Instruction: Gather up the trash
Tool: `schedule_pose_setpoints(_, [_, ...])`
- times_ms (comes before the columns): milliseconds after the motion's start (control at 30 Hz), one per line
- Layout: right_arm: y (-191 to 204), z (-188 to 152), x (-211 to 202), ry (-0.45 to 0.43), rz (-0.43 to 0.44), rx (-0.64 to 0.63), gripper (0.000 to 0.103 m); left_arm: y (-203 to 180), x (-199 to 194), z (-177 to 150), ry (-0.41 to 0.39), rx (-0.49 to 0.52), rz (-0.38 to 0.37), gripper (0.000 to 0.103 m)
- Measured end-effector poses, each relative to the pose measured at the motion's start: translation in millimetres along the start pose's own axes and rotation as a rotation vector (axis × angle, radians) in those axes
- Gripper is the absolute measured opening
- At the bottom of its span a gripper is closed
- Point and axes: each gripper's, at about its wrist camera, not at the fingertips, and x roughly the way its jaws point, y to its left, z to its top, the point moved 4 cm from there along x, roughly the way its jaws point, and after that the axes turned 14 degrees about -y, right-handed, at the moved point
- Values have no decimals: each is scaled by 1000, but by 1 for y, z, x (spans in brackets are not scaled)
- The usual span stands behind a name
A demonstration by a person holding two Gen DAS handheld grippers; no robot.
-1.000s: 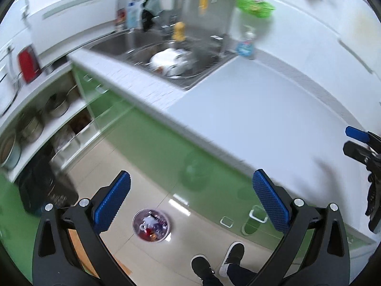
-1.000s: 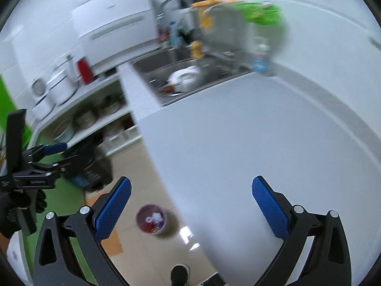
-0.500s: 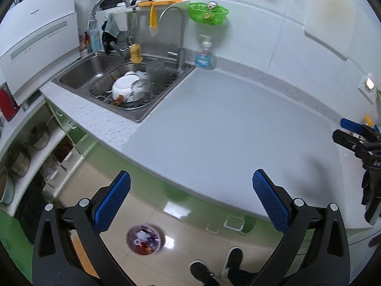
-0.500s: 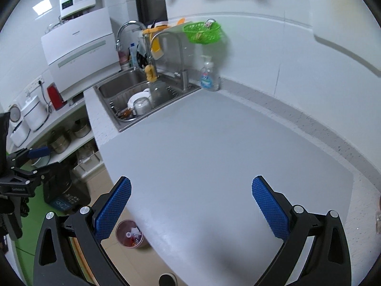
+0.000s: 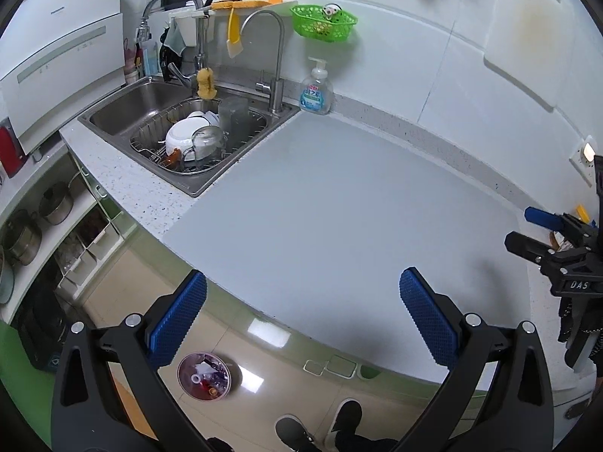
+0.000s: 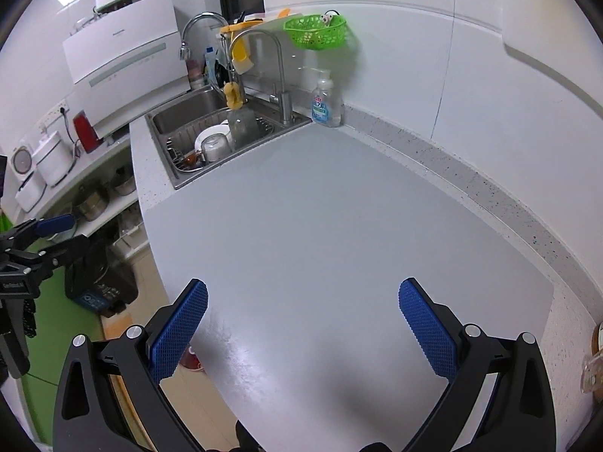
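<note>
Table (image 5: 339,203): big grey top, bare across the middle. Sink (image 5: 124,107) at its far left corner, rack of dishes (image 5: 188,141) inside. Soap bottle (image 5: 316,88) at the back edge just right of the sink, green basket (image 5: 324,24) on the wall above it.

Floor (image 5: 271,354) below the front edge: small round bin (image 5: 205,374), already holding scraps, standing just off the table's front, near the left end. Shoes (image 5: 320,429) beside it.

Left claw (image 5: 301,320): jaws wide apart, empty, hanging over the front edge. Right claw (image 6: 301,324): jaws wide apart, empty, over the table's middle.

Trash: only candidates are small bits at the table's right end. Right wrist view shows a brownish round thing (image 6: 596,337) and a clear crinkled piece (image 6: 591,373) at the frame's rim; too cut off to say what they are.

Handling, a guess: the clear piece looks like thin plastic, so light, soft, crushes easily, slippery on the smooth top. Pinch it across a raised fold rather than flat against the table. The brown thing could be a stiff lid or dish; take it by the rim. Neither should be heavy. Drop target likely the bin.
</note>
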Motion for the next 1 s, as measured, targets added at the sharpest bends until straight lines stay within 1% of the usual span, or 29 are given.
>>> schedule_pose_setpoints(300, [-13, 0, -2, 2, 13, 13, 97, -20, 6, 8, -2, 23, 2, 100])
schedule_pose_setpoints(400, [-13, 2, -2, -1, 17, 5, 97, -22, 6, 10, -10, 35, 18, 100])
schedule_pose_setpoints(733, [-8, 3, 0, -2, 34, -5, 97, -17, 3, 14, -29, 39, 51, 100])
schedule_pose_setpoints(1000, [-3, 8, 4, -7, 42, -13, 97, -13, 3, 18, -36, 44, 58, 100])
